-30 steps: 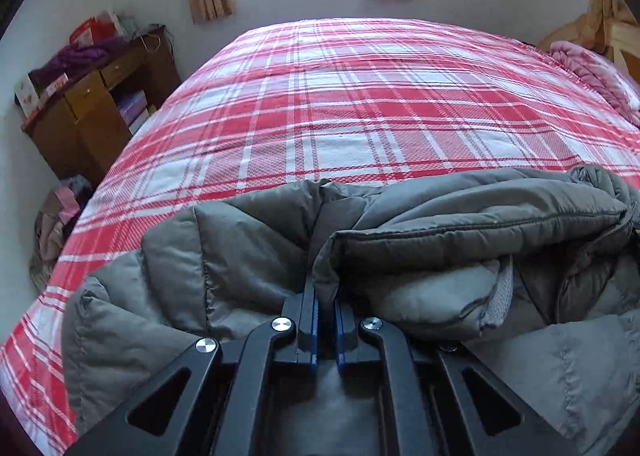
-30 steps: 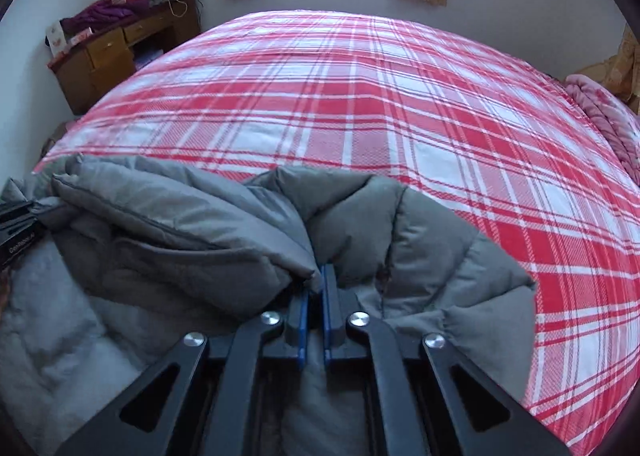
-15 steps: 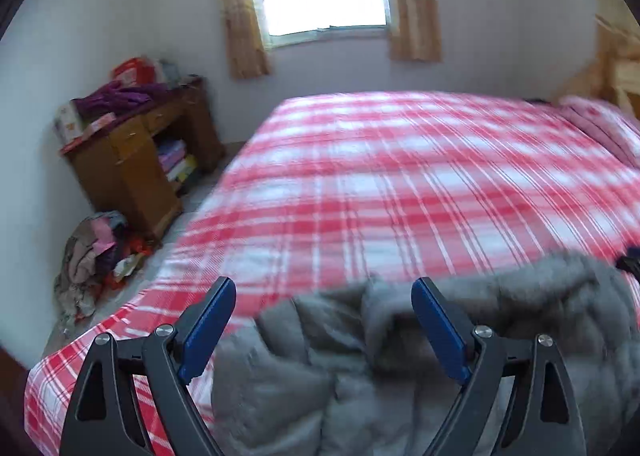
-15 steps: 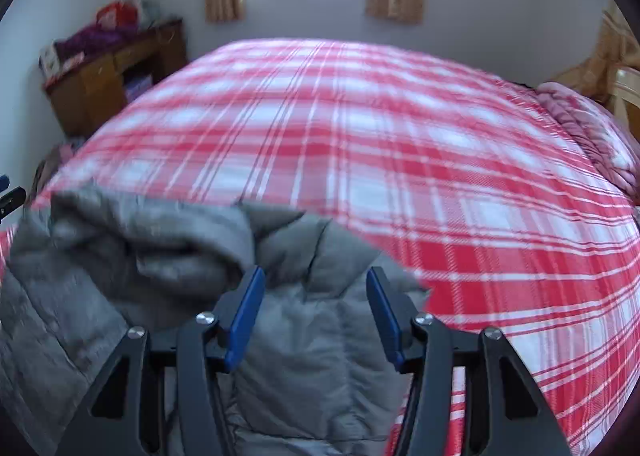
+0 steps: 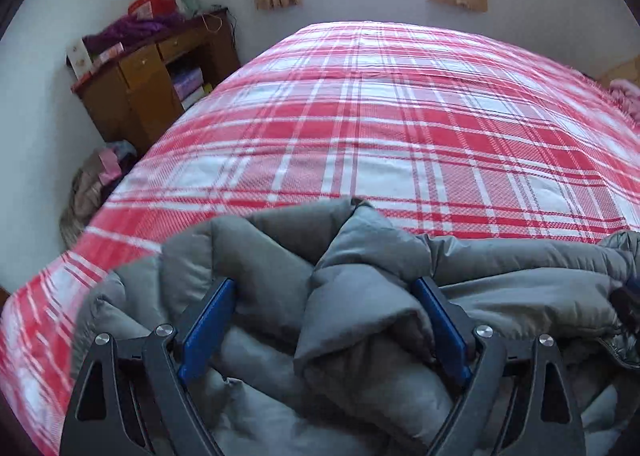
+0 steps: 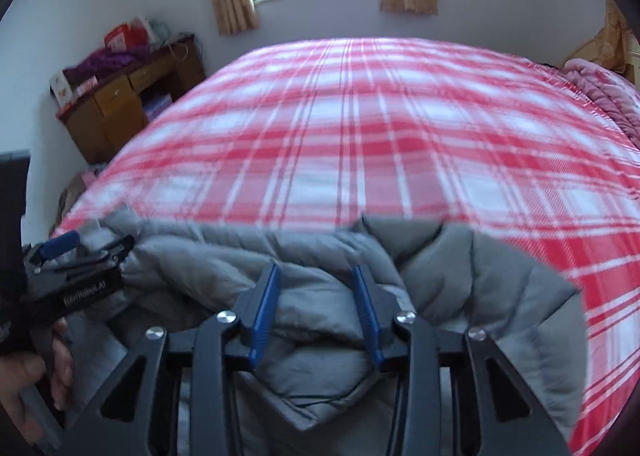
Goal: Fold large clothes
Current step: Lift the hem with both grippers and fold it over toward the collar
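— Where are my tools?

— My left gripper (image 5: 324, 320) gapes wide around a ridge of the grey padded jacket (image 5: 360, 296). My right gripper (image 6: 316, 310) let go too, and its jaws have just been narrowing over another ridge; pad contact I can't tell.

— So?

— Jacket's dropped at the near edge of the plaid bed (image 5: 400, 128), awaiting regrasp. Its lower half is cut off.

The left gripper (image 5: 324, 296) and the right gripper (image 6: 316, 284) share one build: black skeletal arms with triangular cut-outs, round silver screw heads at the pivots, and flat blue pads (image 5: 206, 330) lining the fingers (a small white label, unreadable, marks the left one's side).
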### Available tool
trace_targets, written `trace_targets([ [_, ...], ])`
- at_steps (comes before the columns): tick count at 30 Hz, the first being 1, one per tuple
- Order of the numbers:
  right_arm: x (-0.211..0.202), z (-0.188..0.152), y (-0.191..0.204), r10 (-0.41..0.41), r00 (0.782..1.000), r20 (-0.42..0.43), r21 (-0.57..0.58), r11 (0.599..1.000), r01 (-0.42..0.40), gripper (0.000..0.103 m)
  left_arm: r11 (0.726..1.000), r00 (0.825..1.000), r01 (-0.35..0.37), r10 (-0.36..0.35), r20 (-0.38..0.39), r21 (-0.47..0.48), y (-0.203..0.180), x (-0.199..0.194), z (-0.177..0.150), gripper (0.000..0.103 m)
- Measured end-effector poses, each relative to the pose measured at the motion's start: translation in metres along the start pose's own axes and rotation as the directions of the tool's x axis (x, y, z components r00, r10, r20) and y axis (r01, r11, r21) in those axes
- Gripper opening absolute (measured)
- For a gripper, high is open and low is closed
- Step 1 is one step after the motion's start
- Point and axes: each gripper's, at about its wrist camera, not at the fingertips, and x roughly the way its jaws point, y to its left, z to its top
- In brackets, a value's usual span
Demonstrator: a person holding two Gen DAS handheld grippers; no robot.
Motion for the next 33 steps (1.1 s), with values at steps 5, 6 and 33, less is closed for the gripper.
trace_targets([
  [5, 0.007, -0.009, -0.004, 0.004, 1.000, -0.001, -0.016, 1.000, -0.004, 0.040, 0.999, 1.000, -0.029, 0.028, 0.013, 0.028, -0.008, 0.006, -0.006, 0.094],
  [6, 0.008, -0.009, -0.004, 0.004, 1.000, -0.004, -0.016, 1.000, -0.004, 0.040, 0.999, 0.999, -0.035, 0.034, 0.013, 0.031, -0.009, 0.007, -0.006, 0.094],
  [33, 0.024, -0.011, 0.005, -0.062, 0.997, -0.035, -0.062, 0.996, 0.060, 0.040, 0.999, 0.999, -0.038, 0.038, 0.000, 0.035, -0.012, 0.016, -0.005, 0.096],
])
